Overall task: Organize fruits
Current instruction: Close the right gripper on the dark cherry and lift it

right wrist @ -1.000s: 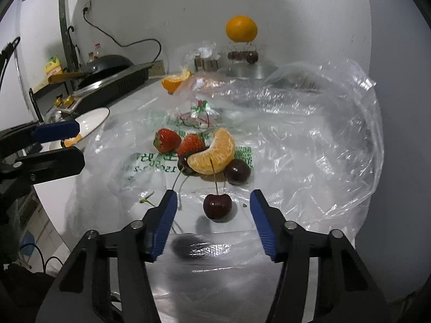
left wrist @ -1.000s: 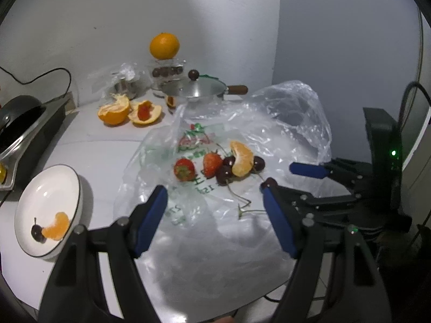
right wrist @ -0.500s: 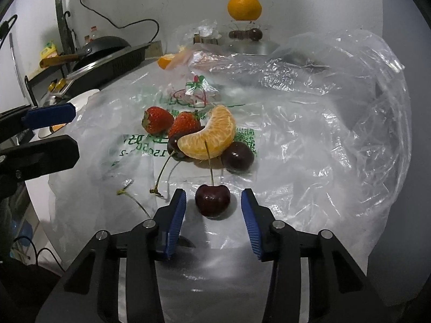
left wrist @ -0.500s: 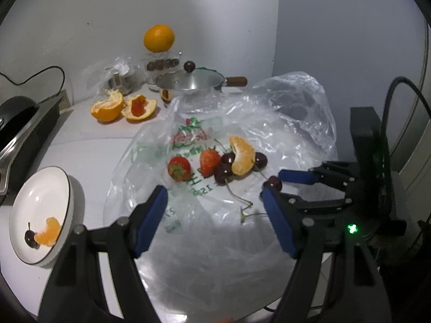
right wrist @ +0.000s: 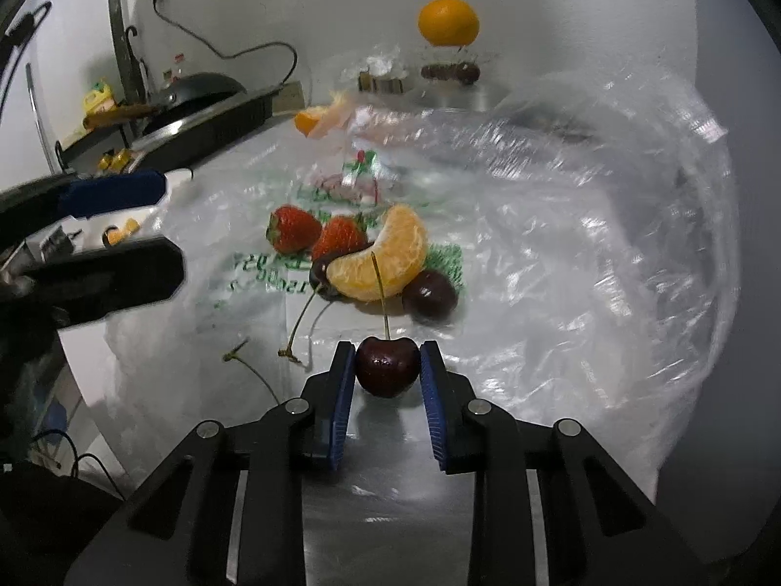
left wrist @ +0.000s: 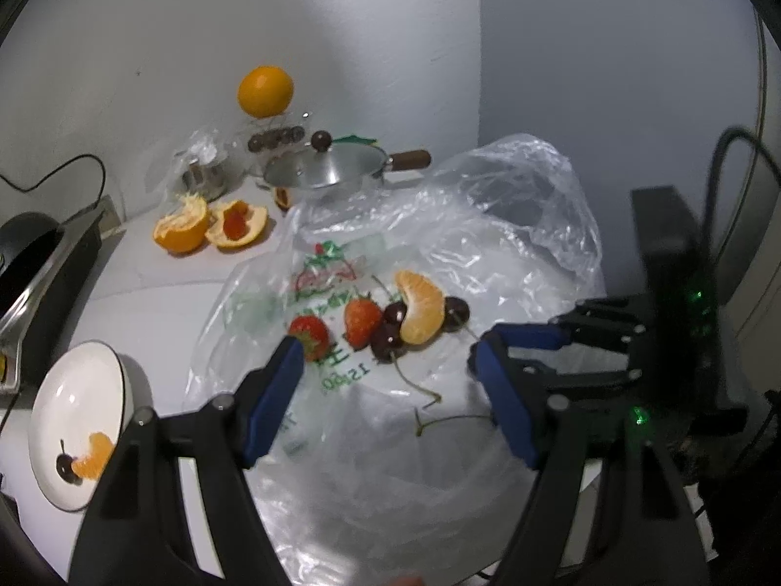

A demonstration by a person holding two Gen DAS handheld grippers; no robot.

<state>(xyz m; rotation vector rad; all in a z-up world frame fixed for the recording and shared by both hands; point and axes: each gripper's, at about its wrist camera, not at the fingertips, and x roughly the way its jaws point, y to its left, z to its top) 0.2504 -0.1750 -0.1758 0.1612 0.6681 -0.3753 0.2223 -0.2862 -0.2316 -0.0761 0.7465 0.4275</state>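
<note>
On a clear plastic bag (left wrist: 439, 254) lie two strawberries (left wrist: 308, 336), an orange segment (left wrist: 421, 306) and dark cherries (left wrist: 388, 342). My right gripper (right wrist: 386, 366) is shut on a dark cherry (right wrist: 387, 365) with an upright stem, just above the bag. The same pile shows in the right wrist view, with the orange segment (right wrist: 385, 263) behind the held cherry. My left gripper (left wrist: 390, 376) is open and empty above the bag's near part. A white plate (left wrist: 73, 405) at the left holds one orange segment and one cherry.
A peeled orange in halves (left wrist: 210, 227), a lidded steel pot (left wrist: 337, 168) and a whole orange (left wrist: 265, 91) on a glass jar stand at the back. A black stove (left wrist: 34, 263) sits at the left. Loose cherry stems (left wrist: 439, 415) lie on the bag.
My right gripper has moved forward and closed its fingers on the lone cherry. My left gripper has drifted slightly and stays open.
</note>
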